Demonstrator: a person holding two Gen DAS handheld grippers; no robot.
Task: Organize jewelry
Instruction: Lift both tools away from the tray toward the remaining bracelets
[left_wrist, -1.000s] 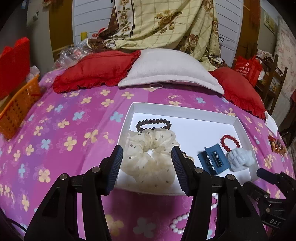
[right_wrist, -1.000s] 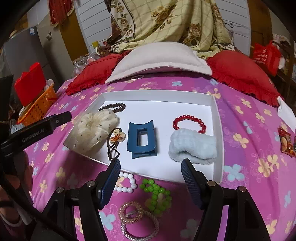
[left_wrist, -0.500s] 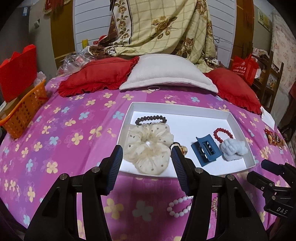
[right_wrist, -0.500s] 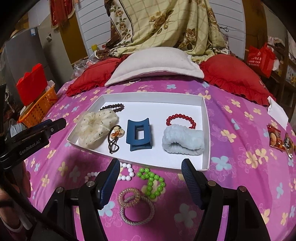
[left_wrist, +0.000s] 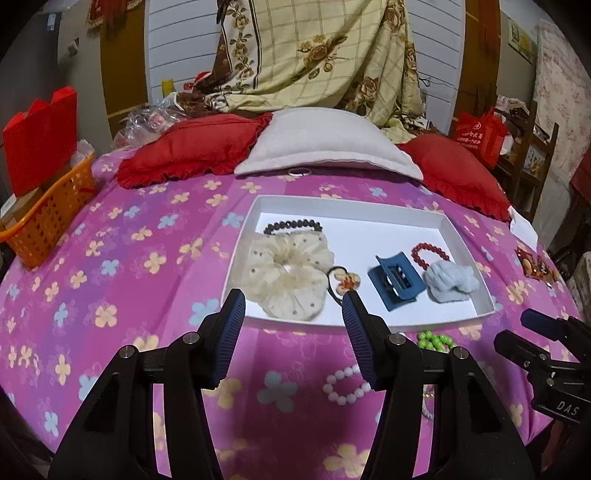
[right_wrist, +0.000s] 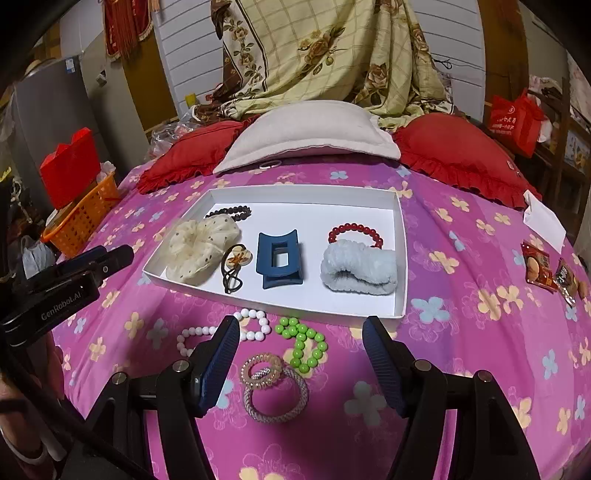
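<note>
Right wrist view looks down over a pink flowered bedspread (right_wrist: 461, 295) with a shallow white tray (right_wrist: 400, 258) lying on it. Inside the tray, from its left end to its right, sit a cream dotted scrunchie (right_wrist: 199, 245), a dark hair tie with a flower charm (right_wrist: 236, 264), a blue claw clip (right_wrist: 279, 260) and a pale blue fluffy band (right_wrist: 358, 267). A dark bead bracelet (right_wrist: 231, 212) lies by the tray's far wall behind the scrunchie, and a red bead bracelet (right_wrist: 354, 230) lies just behind the fluffy band, touching it.

On the bedspread just outside the tray's near wall rest a white bead bracelet (right_wrist: 255, 325), a green bead bracelet (right_wrist: 303, 341), a pinkish coil hair tie (right_wrist: 260, 369) and a silvery braided ring (right_wrist: 277, 397), the last two overlapping.

The right gripper (right_wrist: 301, 341) hovers over these loose pieces, jaws spread, nothing between them. The left gripper (left_wrist: 293, 308) hangs above the tray's near wall in front of the scrunchie, jaws likewise spread and empty.

Beyond the tray's far wall lie a grey-white pillow (right_wrist: 306, 129) and red ruffled cushions (right_wrist: 461, 155); an orange basket (right_wrist: 83, 218) stands off the tray's left end.
</note>
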